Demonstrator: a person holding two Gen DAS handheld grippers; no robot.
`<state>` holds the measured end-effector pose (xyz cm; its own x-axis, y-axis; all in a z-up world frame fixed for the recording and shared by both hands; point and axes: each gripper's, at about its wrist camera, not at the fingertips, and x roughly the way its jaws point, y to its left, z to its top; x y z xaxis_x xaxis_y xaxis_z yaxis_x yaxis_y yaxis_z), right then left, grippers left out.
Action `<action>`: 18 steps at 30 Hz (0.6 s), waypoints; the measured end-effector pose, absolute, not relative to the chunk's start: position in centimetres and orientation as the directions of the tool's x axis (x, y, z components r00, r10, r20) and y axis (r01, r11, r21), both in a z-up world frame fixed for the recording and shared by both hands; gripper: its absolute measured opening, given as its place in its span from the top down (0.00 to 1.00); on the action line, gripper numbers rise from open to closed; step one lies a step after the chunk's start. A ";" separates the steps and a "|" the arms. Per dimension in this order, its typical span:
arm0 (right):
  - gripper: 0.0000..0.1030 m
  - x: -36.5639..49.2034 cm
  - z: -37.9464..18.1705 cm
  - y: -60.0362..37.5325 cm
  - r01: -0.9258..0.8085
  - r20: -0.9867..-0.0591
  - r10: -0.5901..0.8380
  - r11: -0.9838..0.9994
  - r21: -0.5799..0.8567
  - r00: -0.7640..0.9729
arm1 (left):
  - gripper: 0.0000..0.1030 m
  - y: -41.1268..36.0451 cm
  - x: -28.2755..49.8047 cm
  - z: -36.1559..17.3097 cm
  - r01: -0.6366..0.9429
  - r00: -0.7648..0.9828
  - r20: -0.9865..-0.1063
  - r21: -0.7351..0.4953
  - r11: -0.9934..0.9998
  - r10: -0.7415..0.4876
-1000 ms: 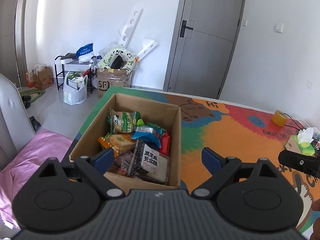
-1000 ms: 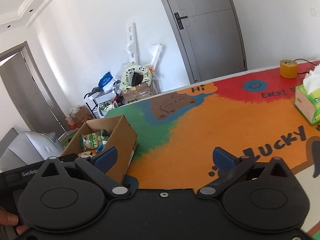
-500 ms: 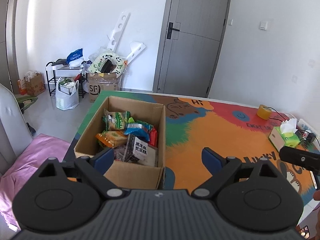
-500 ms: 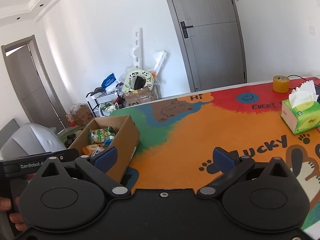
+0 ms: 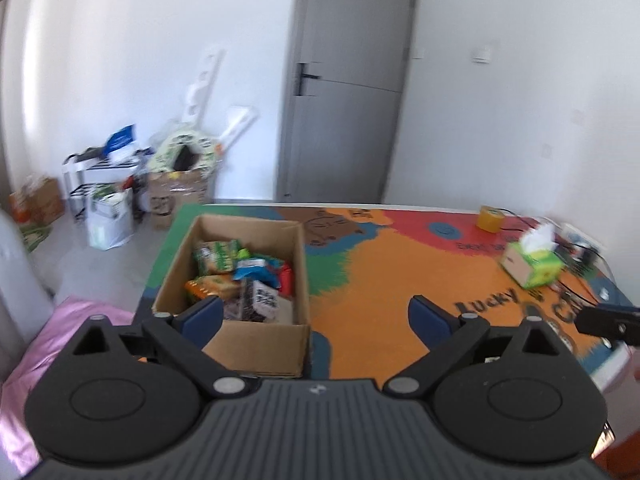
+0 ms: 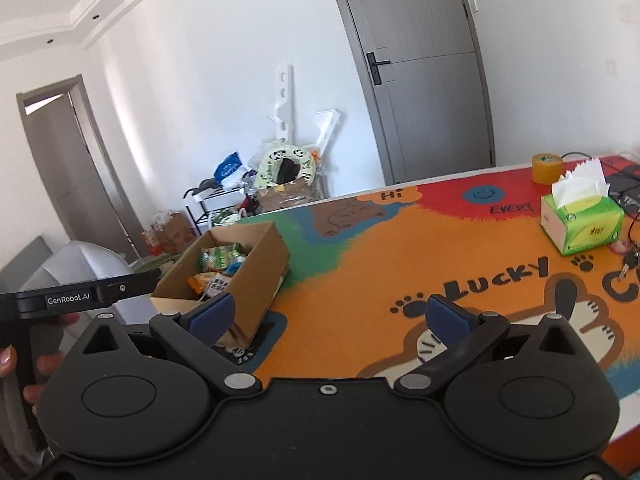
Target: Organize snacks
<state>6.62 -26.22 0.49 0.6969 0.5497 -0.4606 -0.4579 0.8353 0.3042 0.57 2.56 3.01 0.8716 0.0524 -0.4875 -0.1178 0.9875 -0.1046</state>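
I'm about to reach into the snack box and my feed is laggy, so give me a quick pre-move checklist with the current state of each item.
1. Left gripper free of load: ok, jaws opening, nothing between them.
2. Right gripper free of load: ok, open and holding nothing.
3. Cardboard box upright with its top open: ok.
4. Snack packets reachable from above: ok, piled loosely inside the box.
5. Bare mat beside the box for setting things down: ok; tissue box and tape roll stand well away.
6. Left view sharp enough to aim: not ok, blurred.
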 end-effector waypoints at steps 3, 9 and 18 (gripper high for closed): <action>0.00 6.6 0.9 -26.4 -0.433 -0.469 0.526 0.851 0.298 0.710 | 0.04 2.6 0.5 3.0 -0.128 0.868 -0.492 -0.090 0.988 0.068; 0.00 6.3 0.7 -26.2 -0.436 -0.472 0.524 0.852 0.290 0.709 | 0.04 2.6 0.8 2.6 -0.128 0.862 -0.502 -0.087 0.988 0.068; 0.00 6.4 0.1 -25.3 -0.457 -0.495 0.537 0.843 0.284 0.683 | 0.04 2.7 0.9 2.0 -0.139 0.855 -0.512 -0.083 0.987 0.078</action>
